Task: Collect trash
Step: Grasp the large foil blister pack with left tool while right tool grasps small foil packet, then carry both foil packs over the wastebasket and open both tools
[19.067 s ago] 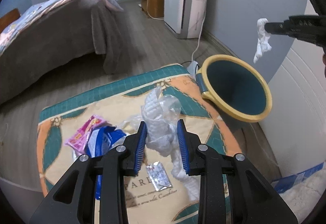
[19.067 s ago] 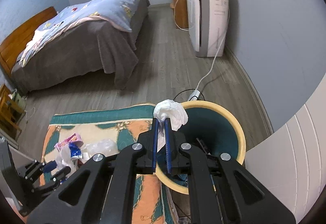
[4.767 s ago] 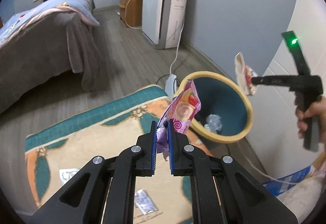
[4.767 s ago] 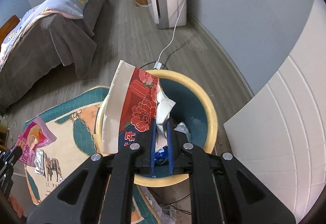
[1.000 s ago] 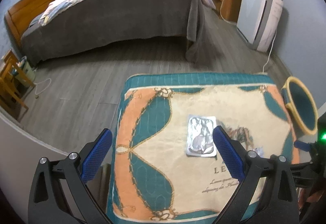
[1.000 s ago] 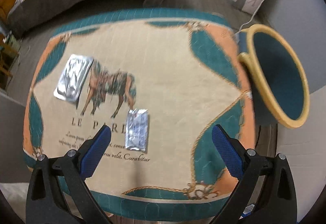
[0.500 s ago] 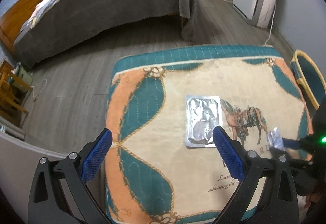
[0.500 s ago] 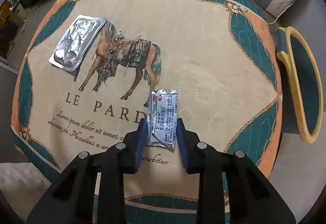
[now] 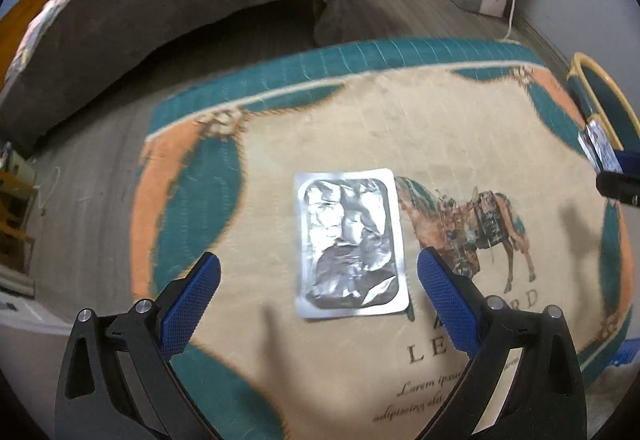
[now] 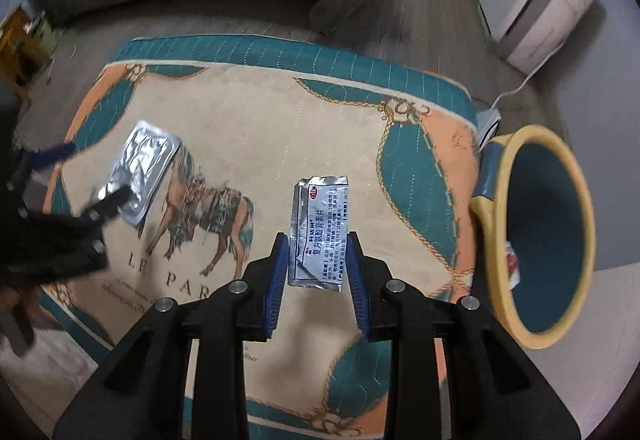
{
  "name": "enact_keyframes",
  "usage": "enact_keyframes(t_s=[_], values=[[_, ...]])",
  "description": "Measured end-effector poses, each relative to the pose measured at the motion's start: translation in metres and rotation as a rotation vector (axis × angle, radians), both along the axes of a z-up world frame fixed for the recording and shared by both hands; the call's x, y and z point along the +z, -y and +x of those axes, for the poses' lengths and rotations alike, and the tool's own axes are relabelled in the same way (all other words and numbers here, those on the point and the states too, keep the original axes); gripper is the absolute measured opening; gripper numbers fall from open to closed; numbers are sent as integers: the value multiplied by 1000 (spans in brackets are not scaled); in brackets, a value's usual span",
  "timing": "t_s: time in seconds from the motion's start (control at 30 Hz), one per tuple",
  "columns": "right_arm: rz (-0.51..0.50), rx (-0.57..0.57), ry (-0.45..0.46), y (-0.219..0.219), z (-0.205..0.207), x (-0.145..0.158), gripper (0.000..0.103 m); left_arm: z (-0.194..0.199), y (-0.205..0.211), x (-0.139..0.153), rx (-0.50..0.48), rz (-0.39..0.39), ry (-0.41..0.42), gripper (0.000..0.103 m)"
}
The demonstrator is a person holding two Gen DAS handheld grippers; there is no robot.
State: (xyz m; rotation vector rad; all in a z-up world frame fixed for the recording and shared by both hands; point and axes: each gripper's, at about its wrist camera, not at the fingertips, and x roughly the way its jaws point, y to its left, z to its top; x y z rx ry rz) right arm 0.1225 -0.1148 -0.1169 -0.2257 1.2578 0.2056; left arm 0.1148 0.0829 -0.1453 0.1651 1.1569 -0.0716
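Note:
A flat silver foil pack (image 9: 348, 240) lies on the horse-printed cloth (image 9: 460, 143) of the table. My left gripper (image 9: 319, 258) hangs just above it, open wide, with one finger on each side of the pack. My right gripper (image 10: 317, 240) is shut on a small silver sachet (image 10: 322, 215) with printed text, its pads pressing on the sachet's two long edges, and holds it off the cloth. The yellow-rimmed teal bin (image 10: 498, 272) stands to the right of the table, with a bit of trash inside. In the left wrist view the sachet (image 9: 600, 147) shows at the right edge.
A grey-covered bed (image 9: 180, 11) stands beyond the table across a strip of wood floor. A white appliance (image 10: 540, 7) with a cable stands by the back wall near the bin. The table's edges lie close on all sides.
My right gripper went from wide open to shut on the sachet and lifted it off the cloth. My left gripper, still open, came down closer over the foil pack.

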Motion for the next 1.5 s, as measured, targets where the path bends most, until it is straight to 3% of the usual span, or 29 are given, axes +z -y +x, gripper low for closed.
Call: enact_keyframes(t_s=[0.3,0.43,0.6,0.77,1.03,1.23,1.5], values=[[59,-30,-18,5,10,0,29,10,13,-31,-21,-23,-60,93],[81,-36,-17,11,9,6,29,13,13,-28,-13,-69,-46,69],[102,-35,-1,19,7,16,29,14,22,-20,-31,-26,-7,68],[114,-61,51,40,8,37,29,15,46,6,-79,-38,72,68],[124,-179,141,109,8,71,29,11,96,36,-155,-97,141,68],[107,-288,206,184,6,96,29,3,157,54,-258,-156,151,68],[193,-489,160,283,3,75,29,-3,263,65,-470,-179,134,69]])
